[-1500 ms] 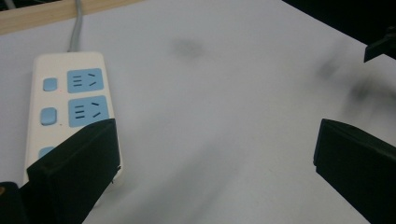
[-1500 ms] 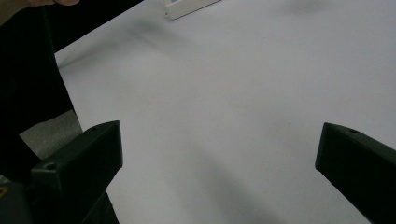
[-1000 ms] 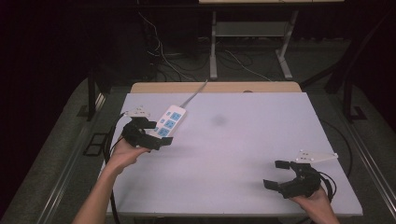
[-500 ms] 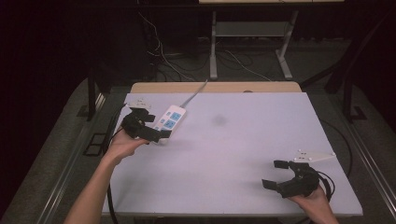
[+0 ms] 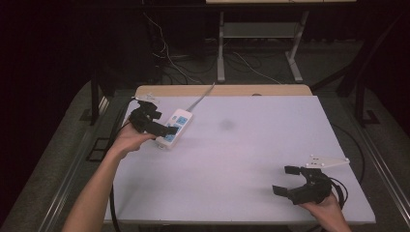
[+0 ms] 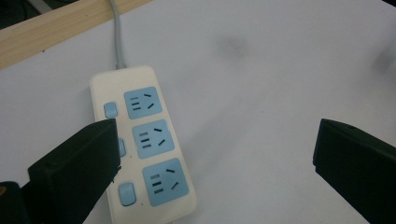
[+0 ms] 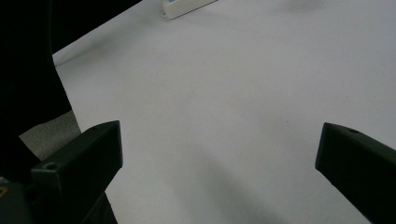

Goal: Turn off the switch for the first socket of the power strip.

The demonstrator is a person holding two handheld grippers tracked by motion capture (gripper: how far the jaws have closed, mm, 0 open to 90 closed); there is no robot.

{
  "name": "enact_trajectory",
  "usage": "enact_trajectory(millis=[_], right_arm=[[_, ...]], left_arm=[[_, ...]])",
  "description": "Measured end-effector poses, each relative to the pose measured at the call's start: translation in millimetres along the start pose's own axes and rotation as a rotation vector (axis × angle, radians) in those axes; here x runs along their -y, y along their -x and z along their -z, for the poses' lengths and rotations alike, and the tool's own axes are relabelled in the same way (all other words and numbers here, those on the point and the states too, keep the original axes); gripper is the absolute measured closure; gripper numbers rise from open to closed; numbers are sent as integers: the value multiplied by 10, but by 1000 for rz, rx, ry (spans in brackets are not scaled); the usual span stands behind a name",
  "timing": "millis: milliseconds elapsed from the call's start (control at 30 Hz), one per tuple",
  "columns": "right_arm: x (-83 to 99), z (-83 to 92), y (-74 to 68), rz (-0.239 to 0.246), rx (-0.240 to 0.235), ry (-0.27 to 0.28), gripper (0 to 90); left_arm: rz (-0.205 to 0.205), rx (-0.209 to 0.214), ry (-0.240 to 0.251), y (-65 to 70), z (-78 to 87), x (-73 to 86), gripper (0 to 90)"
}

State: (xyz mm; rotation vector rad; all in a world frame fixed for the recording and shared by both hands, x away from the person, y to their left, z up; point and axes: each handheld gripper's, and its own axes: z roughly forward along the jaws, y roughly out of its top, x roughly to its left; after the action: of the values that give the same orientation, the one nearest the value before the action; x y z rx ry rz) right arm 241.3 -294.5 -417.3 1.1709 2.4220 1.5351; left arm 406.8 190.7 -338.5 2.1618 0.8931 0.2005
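- Dark floor and tangled cables are seen beyond one white table [image 5: 251, 159], whose far edge is trimmed by a wooden strip [image 5: 227, 90].
- One cream power strip [image 5: 174, 127] is laid near the table's far left corner, angled, with its grey cord [image 5: 201, 96] run off over the far edge.
- Three blue sockets [image 6: 152, 138] are counted on the power strip in the left gripper view; three small blue buttons are set beside them, the middle one largely covered by a jaw.
- One left gripper [image 5: 164, 129] is held over the power strip's near end, jaws spread wide, nothing gripped; whether a jaw touches the casing cannot be told.
- One right gripper [image 5: 286, 180] is held near the table's near right corner, well apart from the power strip, jaws wide open and empty over bare tabletop.
- One faint dark smudge [image 5: 227, 124] is marked on the table just beside the power strip.
- Only a corner of the power strip [image 7: 187, 6] is caught at the top edge of the right gripper view; the rest is cut off.
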Motion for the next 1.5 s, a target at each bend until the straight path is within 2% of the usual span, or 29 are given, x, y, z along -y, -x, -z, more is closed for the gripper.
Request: enact_trajectory(millis=[200,500,633,867,1000,1133,1200,1233,1267,1367,1500], right_arm=[[2,2,-2,-7,-8,1,4],[3,6,0,-9,-6,3,4],[2,4,-5,-6,-8,3,4],[5,5,-8,-5,-8,2,4],[8,13,-6,-8,-5,4,4],[9,17,-4,-10,-4,5,4],[10,15,-4,-7,-4,5,4],[10,12,-7,-3,-4,5,4],[10,12,-7,-3,-4,5,4],[11,20,-12,-3,-2,6,4],[13,34,-6,-5,2,11,4]], left_arm=[[18,-8,-19,-131,-22,-73,0],[52,-36,-13,-325,-43,-217,18],[67,-49,-17,-388,-73,-285,50],[66,-70,-21,-482,-140,-373,165],[81,-91,-5,-548,-169,-370,274],[114,-121,16,-613,-185,-350,432],[139,-147,31,-647,-197,-342,536],[152,-153,39,-669,-201,-337,617],[159,-157,46,-682,-206,-335,617],[197,-165,76,-724,-231,-332,722],[219,-165,93,-750,-272,-329,822]])
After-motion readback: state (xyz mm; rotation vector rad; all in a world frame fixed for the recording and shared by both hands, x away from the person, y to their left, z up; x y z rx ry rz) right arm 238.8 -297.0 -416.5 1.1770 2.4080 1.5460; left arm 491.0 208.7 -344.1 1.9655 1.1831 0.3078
